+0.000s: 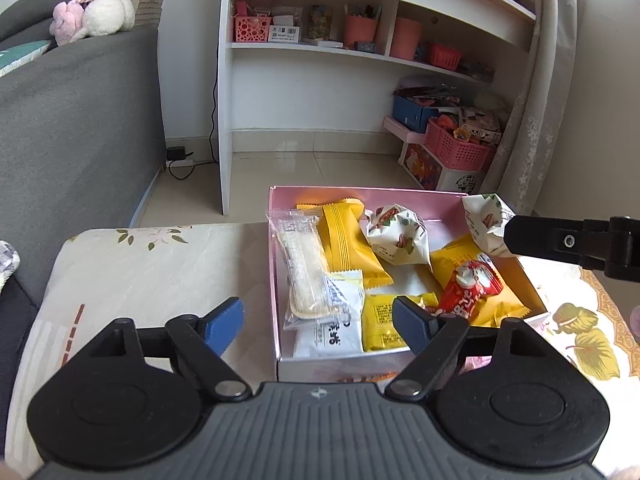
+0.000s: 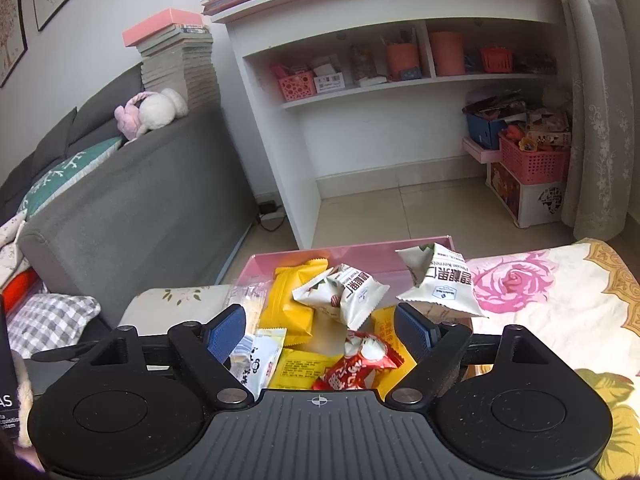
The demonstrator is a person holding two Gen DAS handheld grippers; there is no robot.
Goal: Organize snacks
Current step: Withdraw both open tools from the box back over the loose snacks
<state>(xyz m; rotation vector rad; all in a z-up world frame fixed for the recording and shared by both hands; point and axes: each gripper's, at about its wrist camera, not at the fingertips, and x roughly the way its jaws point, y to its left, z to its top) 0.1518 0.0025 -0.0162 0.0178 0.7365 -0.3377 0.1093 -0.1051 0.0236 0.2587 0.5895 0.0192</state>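
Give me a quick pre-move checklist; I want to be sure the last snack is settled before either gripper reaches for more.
1. Left gripper open and holding nothing: ok.
2. Right gripper open, nothing pinched between its pads: ok.
3. White nut packet fully down inside the pink box: not ok; it sits high at the box's right edge, against the right gripper's finger.
4. Other snacks inside the box, such as the red candy and the clear-wrapped cracker: ok.
5. Box resting fully on the table: cannot tell; its far end looks to reach past the cloth.
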